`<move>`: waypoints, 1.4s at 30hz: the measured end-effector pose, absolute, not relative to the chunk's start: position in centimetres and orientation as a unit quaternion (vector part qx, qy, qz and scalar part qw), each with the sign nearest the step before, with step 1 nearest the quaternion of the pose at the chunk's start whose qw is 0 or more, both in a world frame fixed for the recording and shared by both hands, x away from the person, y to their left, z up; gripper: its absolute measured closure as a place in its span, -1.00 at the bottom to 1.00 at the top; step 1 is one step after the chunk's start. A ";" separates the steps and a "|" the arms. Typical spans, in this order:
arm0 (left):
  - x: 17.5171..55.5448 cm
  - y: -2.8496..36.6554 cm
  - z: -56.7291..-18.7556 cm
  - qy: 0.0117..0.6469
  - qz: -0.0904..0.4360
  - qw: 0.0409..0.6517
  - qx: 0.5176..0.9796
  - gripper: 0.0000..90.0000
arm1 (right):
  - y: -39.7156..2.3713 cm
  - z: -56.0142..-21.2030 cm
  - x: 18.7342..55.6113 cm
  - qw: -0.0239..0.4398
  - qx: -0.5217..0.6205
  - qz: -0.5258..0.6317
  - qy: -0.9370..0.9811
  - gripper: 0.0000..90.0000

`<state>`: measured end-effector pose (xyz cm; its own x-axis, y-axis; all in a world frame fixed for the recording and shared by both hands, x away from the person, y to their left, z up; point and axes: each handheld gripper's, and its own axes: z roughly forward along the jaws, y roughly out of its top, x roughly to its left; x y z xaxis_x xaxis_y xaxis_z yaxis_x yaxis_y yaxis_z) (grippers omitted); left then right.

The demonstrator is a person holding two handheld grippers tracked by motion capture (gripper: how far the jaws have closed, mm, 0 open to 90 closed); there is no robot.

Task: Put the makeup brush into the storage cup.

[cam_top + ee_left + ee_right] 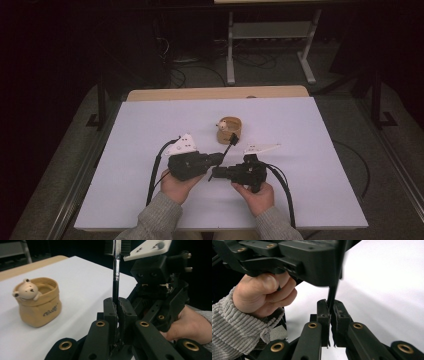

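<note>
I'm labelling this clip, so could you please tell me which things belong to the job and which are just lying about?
In the job:
- left gripper, shut on the brush
- right gripper, shut on the brush
- brush

Lying about:
- bear pot
- white table
- metal stand

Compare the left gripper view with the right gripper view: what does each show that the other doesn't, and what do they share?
Left gripper view: the tan bear pot standing on the white table, the silver ferrule of the brush, and the right tool's white plate. Right gripper view: the left hand with its grey ribbed sleeve gripping the left tool's body. Both: the thin black brush handle clamped between that view's own two jaws, so each tool is shut on the brush.
</note>
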<state>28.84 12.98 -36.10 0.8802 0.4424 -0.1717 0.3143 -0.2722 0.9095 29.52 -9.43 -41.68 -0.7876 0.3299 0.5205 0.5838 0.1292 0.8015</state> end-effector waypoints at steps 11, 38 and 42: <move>28.7 13.2 -36.2 0.228 0.045 0.553 0.800 0.85 | -9.4 -41.0 29.2 0.080 -0.297 -0.552 -0.775 0.89; 28.3 13.5 -36.6 0.210 0.012 0.526 0.824 0.91 | -10.2 -39.3 28.3 0.015 -0.244 -0.473 -0.846 0.63; 28.4 14.1 -36.7 0.219 0.011 0.523 0.824 0.91 | -11.1 -39.2 28.3 0.016 -0.250 -0.481 -0.840 0.51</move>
<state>28.44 14.06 -36.73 0.9042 0.3716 -0.2105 0.3484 -0.3570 0.8667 28.35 -11.08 -39.16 -0.8746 0.4044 0.2675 0.4354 0.4125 0.8002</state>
